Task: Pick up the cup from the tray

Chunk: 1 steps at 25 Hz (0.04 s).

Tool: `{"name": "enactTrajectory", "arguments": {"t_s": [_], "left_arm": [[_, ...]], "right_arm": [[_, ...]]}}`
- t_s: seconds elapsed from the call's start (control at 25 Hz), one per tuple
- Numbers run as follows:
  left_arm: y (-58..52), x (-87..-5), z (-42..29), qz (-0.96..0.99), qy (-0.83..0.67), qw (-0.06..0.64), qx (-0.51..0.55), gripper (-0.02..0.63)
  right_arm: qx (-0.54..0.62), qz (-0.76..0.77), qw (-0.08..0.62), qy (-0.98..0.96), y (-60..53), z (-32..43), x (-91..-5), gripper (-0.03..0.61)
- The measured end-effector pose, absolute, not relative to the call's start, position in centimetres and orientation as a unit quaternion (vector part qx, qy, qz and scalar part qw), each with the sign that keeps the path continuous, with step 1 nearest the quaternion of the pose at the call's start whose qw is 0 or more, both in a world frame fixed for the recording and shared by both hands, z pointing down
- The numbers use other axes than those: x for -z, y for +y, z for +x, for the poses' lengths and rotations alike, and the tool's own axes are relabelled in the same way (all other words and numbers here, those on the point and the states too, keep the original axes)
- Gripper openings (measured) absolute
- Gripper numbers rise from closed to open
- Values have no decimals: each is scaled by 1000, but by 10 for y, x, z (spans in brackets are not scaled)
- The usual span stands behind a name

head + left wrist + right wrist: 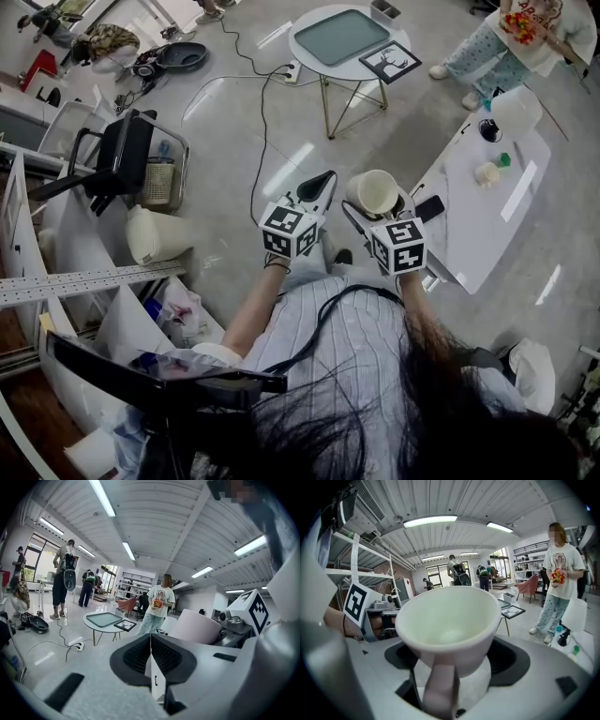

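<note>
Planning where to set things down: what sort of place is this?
Probably an open-plan lab or workshop: long ceiling strip lights, a black cable trailing across glossy grey floor, white metal shelving.

The cream cup [375, 192], empty, has one handle. It sits just right of centre, clamped in the right gripper [450, 679].

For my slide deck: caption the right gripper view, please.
Right gripper holds a cream cup between its jaws, handle toward the camera.

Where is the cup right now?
Head view, centre: the cup is clamped in the right claw, held up in the air beside the shut left claw, left of the white table.
</note>
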State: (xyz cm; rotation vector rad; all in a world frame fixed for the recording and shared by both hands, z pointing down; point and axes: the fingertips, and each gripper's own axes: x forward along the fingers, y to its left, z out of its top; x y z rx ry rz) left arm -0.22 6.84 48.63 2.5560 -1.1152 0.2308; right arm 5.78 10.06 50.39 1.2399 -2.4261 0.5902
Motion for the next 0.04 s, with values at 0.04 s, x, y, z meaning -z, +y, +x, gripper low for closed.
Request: {"name": "enactTrajectory", "arguments": {"t_s": [0.04], "left_arm": [[68,-486,0,900,-391,171,-82,14]], "right_arm": [[-209,440,176,-856,100,60,-504,418]]}}
